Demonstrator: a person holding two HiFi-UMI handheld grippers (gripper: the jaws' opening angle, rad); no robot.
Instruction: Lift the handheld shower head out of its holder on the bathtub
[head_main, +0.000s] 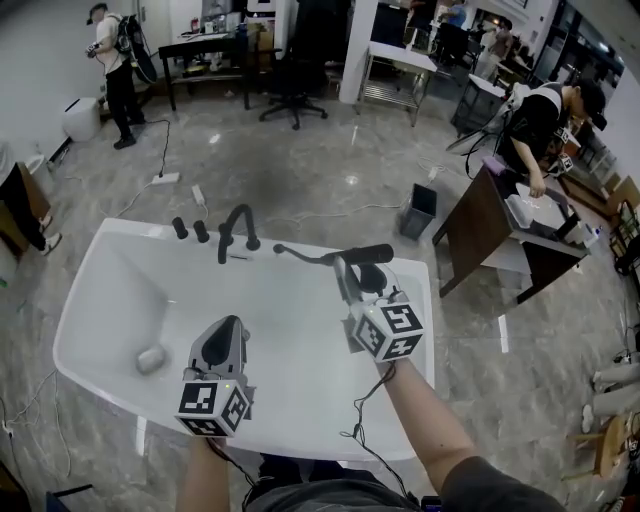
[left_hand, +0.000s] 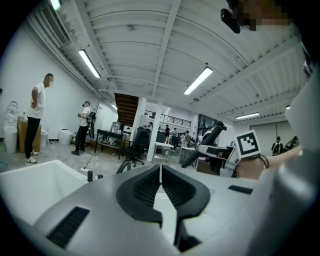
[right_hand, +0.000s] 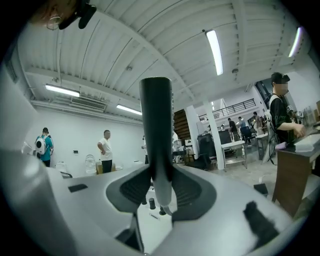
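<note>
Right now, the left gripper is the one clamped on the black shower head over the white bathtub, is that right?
Not quite. The right gripper is the one clamped on the black shower head over the white bathtub, as the right gripper view shows. The left gripper has its jaws together with nothing between them.

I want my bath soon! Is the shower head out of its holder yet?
Grabbing is done: the right hand-held gripper is shut on the black shower head. In hand: it hangs above the white bathtub, seemingly lifted free. The left hand-held gripper is shut, empty. Left: probably nothing.
</note>
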